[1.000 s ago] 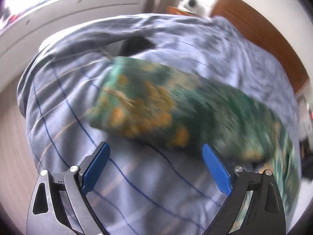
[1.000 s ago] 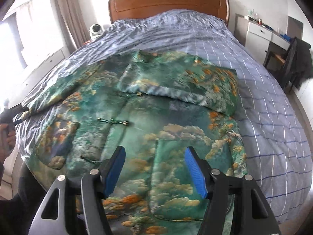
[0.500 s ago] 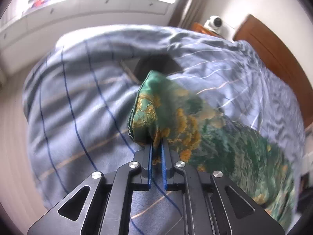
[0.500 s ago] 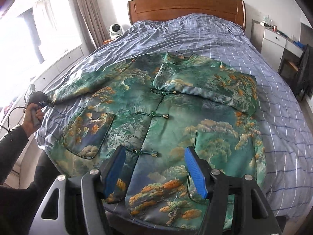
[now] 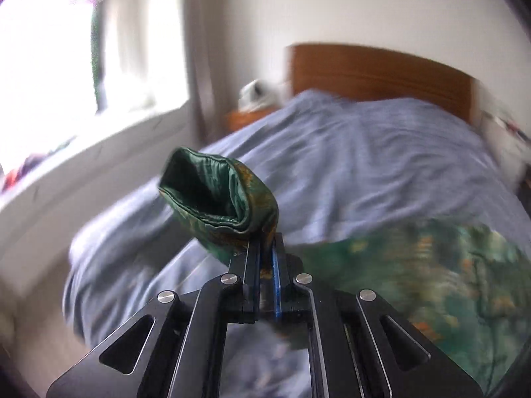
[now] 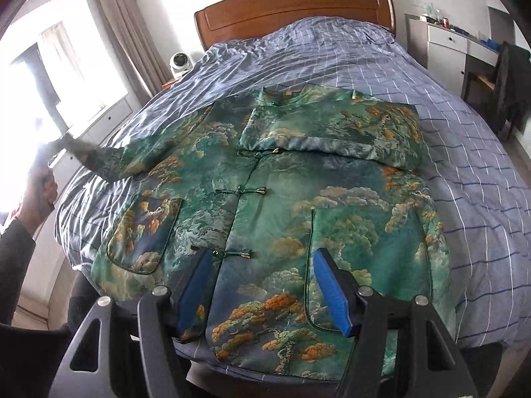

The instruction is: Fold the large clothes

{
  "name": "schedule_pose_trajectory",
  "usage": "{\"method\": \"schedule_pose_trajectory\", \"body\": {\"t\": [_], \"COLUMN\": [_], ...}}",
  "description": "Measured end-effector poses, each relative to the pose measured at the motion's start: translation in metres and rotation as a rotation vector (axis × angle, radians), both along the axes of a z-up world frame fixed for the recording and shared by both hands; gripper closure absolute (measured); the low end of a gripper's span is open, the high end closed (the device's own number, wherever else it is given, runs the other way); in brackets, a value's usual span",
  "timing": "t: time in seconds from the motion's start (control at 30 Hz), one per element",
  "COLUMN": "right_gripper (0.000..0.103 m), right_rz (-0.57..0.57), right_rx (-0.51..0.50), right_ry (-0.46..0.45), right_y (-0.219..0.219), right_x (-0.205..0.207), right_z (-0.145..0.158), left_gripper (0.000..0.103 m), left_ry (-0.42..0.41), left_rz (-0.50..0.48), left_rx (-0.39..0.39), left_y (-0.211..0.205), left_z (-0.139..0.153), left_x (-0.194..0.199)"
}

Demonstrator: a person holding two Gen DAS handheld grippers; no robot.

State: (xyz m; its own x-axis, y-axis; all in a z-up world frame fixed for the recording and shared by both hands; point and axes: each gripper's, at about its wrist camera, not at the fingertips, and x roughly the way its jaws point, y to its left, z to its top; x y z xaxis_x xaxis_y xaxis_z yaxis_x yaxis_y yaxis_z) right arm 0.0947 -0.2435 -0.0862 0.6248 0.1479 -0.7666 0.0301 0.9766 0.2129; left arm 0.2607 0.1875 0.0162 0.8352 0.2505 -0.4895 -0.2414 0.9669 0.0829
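Observation:
A green patterned jacket (image 6: 298, 179) with knot buttons lies face up on the bed, its right sleeve (image 6: 335, 132) folded across the chest. My left gripper (image 5: 265, 255) is shut on the cuff of the other sleeve (image 5: 219, 195), which gapes open above the jaws, lifted off the quilt. In the right wrist view that sleeve (image 6: 109, 159) stretches out to the left, raised toward a hand (image 6: 39, 195). My right gripper (image 6: 265, 285) hovers open over the jacket's hem with nothing between its blue pads (image 6: 332, 295).
The blue checked quilt (image 6: 464, 172) covers the bed, with a wooden headboard (image 6: 292, 10) behind. A white camera (image 6: 181, 61) sits on the nightstand by the curtain and window. A white dresser (image 6: 448, 43) and a chair with dark clothes (image 6: 507, 79) stand at right.
My left gripper shut on the sleeve cuff, then rose and swung, lifting the sleeve off the quilt. The right gripper drifted slightly and stayed open.

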Motion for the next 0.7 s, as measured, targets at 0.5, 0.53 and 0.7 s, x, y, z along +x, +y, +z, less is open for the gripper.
{"method": "schedule_pose_trajectory", "body": {"t": [0.5, 0.53, 0.7], "right_gripper": [0.038, 0.038, 0.038], "right_rz": [-0.132, -0.141, -0.136], "right_rx": [0.037, 0.035, 0.004], "right_ry": [-0.028, -0.029, -0.023], "right_y": [-0.047, -0.051, -0.056], "right_x": [-0.019, -0.02, -0.014], "right_z": [0.001, 0.001, 0.001], "left_gripper": [0.099, 0.099, 0.098], "left_ry": [0.121, 0.166, 0.276], "left_rz": [-0.582, -0.596, -0.622], "left_rx": [0.221, 0.223, 0.257], "left_y": [-0.278, -0.288, -0.31], "left_z": [-0.072, -0.09, -0.143], "left_x": [0.004, 0.004, -0.001]}}
